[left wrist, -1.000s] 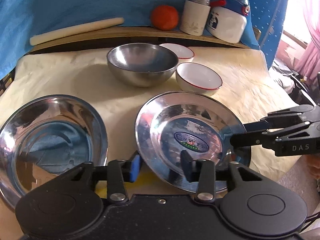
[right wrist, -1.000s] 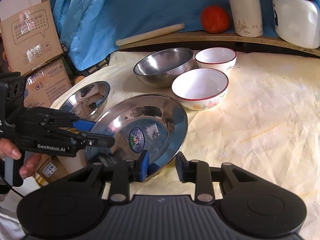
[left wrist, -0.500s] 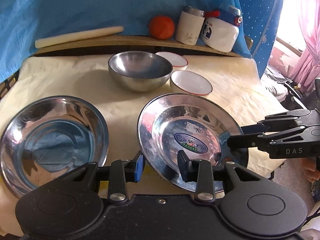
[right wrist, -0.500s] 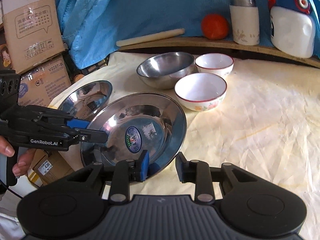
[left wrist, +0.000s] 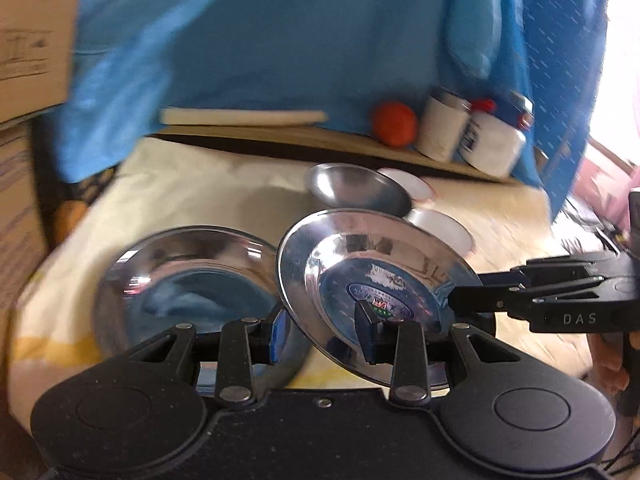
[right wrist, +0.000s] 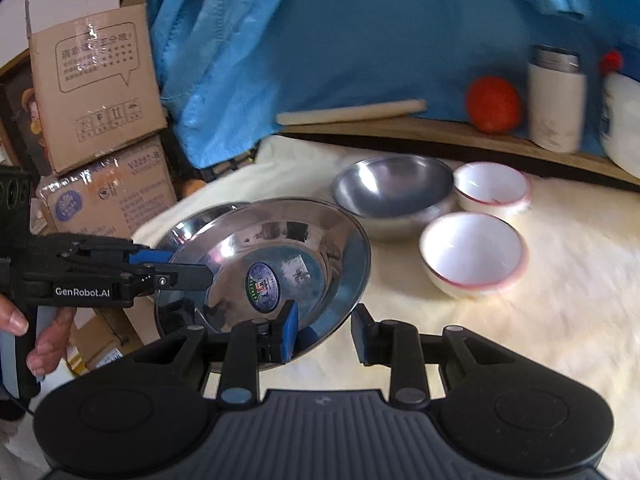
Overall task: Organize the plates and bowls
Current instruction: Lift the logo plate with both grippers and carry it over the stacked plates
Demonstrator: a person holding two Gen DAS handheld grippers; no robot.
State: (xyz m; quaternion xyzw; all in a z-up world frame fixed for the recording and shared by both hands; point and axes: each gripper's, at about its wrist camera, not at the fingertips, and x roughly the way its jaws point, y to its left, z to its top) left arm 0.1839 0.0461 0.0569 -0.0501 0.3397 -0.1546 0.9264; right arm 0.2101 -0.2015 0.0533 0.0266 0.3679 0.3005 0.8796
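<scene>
A steel plate with a sticker (left wrist: 380, 276) (right wrist: 272, 264) hangs tilted above the table, held at opposite rims by both grippers. My left gripper (left wrist: 324, 336) is shut on its near-left rim; it shows in the right wrist view (right wrist: 192, 276). My right gripper (right wrist: 324, 332) is shut on its other rim; it shows in the left wrist view (left wrist: 468, 304). A second steel plate (left wrist: 192, 280) (right wrist: 200, 220) lies on the cloth, just left of and partly under the lifted plate. A steel bowl (right wrist: 394, 196) and two white bowls (right wrist: 474, 254) (right wrist: 494, 190) stand behind.
A shelf at the back holds a rolling pin (right wrist: 352, 112), an orange ball (right wrist: 494, 104), a white canister (right wrist: 556, 100) and a white jar (left wrist: 496, 144). Cardboard boxes (right wrist: 96, 80) stand left of the table. Blue cloth (right wrist: 360, 40) hangs behind.
Both grippers have lifted the stickered plate off the cloth and carried it left, so it now overlaps the second plate's edge. The views are blurred by motion.
</scene>
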